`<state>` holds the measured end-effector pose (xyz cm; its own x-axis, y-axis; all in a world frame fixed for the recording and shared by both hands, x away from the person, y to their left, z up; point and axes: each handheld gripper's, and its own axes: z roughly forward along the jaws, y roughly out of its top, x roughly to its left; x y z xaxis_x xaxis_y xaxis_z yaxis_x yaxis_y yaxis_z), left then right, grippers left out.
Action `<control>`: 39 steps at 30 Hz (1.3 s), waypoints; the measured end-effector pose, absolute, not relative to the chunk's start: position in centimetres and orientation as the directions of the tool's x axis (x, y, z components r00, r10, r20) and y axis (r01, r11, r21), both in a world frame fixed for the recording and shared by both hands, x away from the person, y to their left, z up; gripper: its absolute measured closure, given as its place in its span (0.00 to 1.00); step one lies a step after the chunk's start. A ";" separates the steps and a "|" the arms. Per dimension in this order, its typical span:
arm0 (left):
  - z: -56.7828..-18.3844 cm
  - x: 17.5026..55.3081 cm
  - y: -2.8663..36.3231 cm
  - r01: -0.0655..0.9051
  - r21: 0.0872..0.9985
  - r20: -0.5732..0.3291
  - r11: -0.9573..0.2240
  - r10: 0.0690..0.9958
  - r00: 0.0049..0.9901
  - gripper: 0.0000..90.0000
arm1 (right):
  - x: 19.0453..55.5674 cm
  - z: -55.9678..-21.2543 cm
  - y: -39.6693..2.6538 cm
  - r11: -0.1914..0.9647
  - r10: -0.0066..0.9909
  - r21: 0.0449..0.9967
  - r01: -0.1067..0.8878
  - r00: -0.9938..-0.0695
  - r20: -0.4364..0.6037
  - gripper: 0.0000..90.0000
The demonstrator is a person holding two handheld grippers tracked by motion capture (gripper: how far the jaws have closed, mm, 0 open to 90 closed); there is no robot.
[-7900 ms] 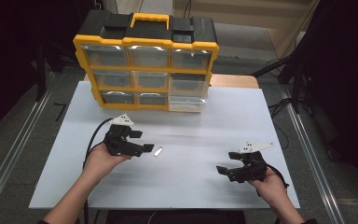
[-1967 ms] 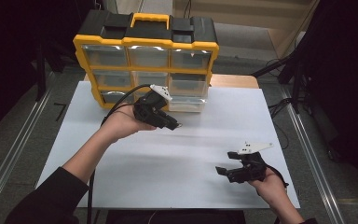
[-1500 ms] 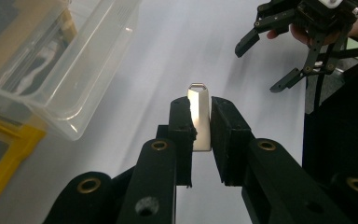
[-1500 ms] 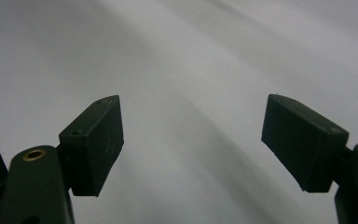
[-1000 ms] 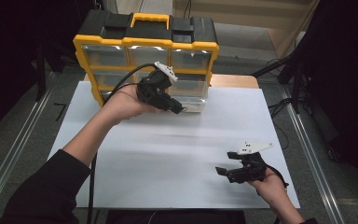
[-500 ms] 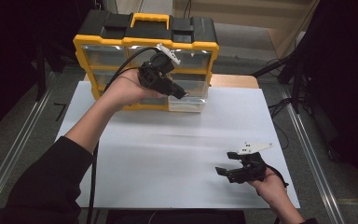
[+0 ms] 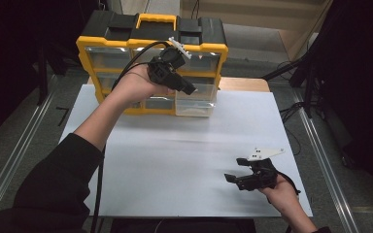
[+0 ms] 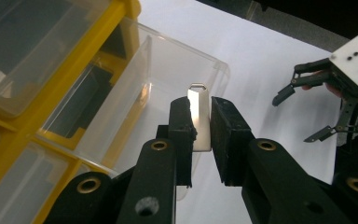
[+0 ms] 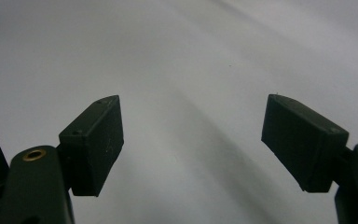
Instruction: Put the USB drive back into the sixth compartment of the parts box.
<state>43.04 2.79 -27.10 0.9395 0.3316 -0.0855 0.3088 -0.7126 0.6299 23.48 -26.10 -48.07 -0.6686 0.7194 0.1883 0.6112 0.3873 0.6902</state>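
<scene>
My left gripper [image 7: 189, 90] [image 8: 200, 123] is shut on a small flat silver metal piece [image 8: 199, 116] with a loop at its top end. It hovers just above a clear plastic drawer [image 7: 195, 101] [image 8: 168, 79] pulled out of the bottom right of a yellow and black organizer box [image 7: 150, 53] [image 8: 46, 98]. In the left gripper view the piece hangs over the drawer's open inside. My right gripper [image 7: 232, 175] [image 9: 193, 140] rests low over the white table [image 7: 175, 160] at the front right, open, with nothing between its jaws.
The organizer stands at the table's back edge with several clear drawers, the others pushed in. A wooden surface [image 7: 243, 84] lies behind the table at the right. Metal floor rails [image 7: 330, 165] run along both sides of the table. A black cable [image 7: 97, 194] trails from my left gripper.
My left gripper has risen and moved right along the organizer's front, carrying the silver piece over the pulled-out drawer. The right hand has stayed still.
</scene>
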 end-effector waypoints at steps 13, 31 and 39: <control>-28.0 44.2 2.7 0.324 0.644 -0.067 -0.693 0.370 0.926 0.89 | 23.5 -48.0 -26.0 0.388 0.716 0.692 0.609 -0.672 0.189 0.21; -29.6 44.9 2.2 0.347 0.635 -0.083 -0.690 0.386 0.919 0.89 | 23.5 -48.0 -26.1 0.386 0.717 0.693 0.609 -0.671 0.191 0.21; -30.3 45.0 1.8 0.356 0.627 -0.093 -0.693 0.387 0.917 0.89 | 23.5 -48.0 -26.0 0.387 0.717 0.691 0.610 -0.670 0.190 0.21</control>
<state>44.98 1.81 -30.26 0.9173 0.3870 -0.0933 0.3562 -0.6932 0.6265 23.52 -26.03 -48.02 -0.6705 0.7171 0.1905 0.6104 0.3872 0.6910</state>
